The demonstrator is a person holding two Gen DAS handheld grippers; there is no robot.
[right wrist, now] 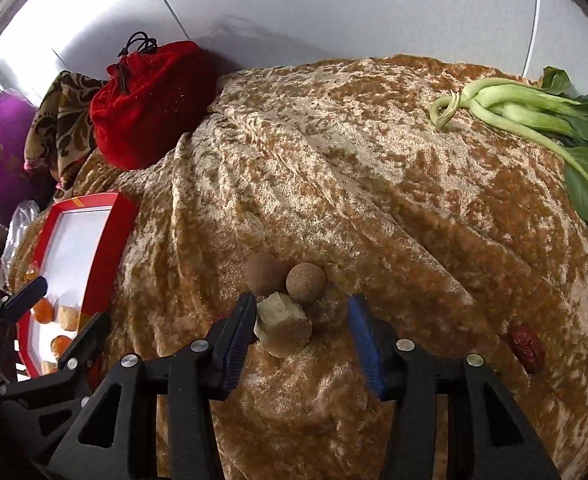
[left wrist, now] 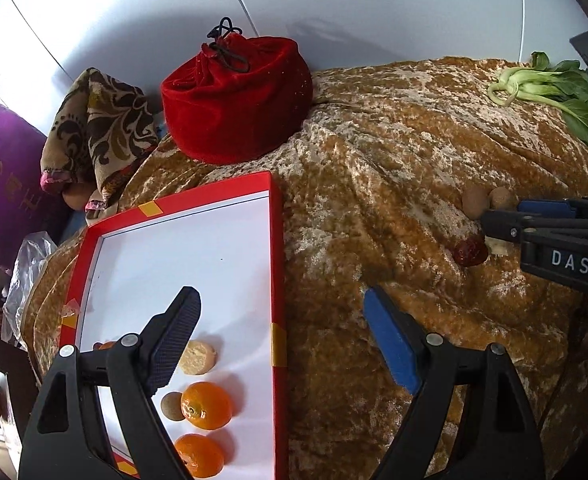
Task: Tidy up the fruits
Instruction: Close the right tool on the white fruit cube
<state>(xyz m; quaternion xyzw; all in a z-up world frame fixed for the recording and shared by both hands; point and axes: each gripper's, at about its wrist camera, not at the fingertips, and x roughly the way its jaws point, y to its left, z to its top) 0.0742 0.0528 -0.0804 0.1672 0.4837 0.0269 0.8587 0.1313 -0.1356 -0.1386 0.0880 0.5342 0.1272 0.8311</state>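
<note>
Two grippers were over the gold velvet cloth. Left gripper hung released, jaws wide and empty, straddling the right rim of the red tray: one finger above the white floor, the other above bare cloth. Right gripper had its jaws apart around a pale cut chunk; the left pad sat just beside or touching it, I could not tell which, and the right pad stood clear, so nothing was clamped. Two brown round fruits touched each other just beyond the chunk. Red date lay alone to the right, near the cloth's near-right slope. In the tray's near end: two oranges, a small brown fruit against one, and a pale slice. The tray's far half was bare white. Red drawstring pouch sat at the far tray corner, bok choy at the far right edge. Wide bare cloth lay between tray and fruits.
</note>
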